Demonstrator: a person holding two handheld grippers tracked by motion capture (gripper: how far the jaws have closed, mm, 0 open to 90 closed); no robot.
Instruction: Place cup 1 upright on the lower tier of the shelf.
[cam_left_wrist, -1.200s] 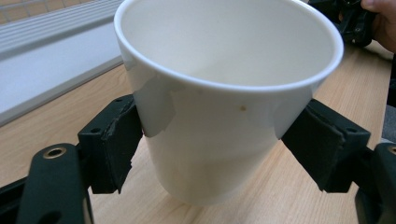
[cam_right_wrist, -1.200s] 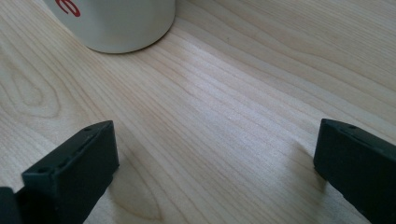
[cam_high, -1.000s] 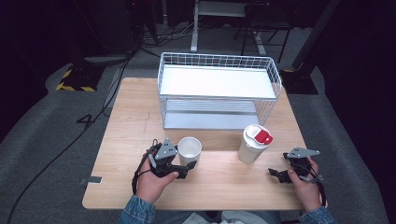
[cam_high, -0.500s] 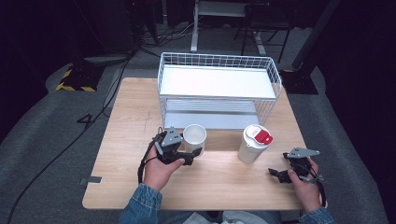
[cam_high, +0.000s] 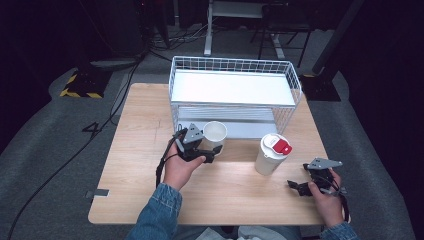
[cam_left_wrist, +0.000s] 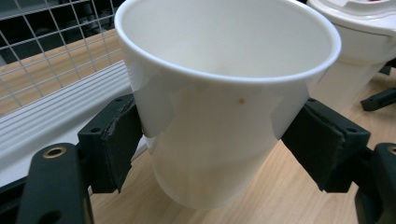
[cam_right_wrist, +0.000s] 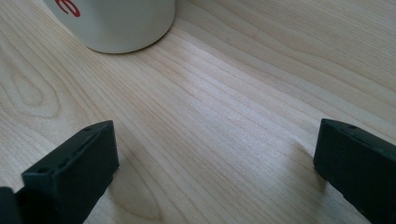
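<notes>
Forward goes the left gripper (cam_high: 212, 150), clamped on the open white paper cup (cam_high: 214, 135), now just before the white wire rack (cam_high: 235, 90)'s lower shelf; looks like shelving comes next. Right gripper (cam_high: 300, 188) rests wide open on the wooden surface (cam_high: 125, 165), near the lidded white cup (cam_high: 271, 153). Space between cups is tight.

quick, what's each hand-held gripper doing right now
Left hand-held gripper: closed on the open cup, pads pressing its sides.
Right hand-held gripper: open, empty, low over the table.
</notes>
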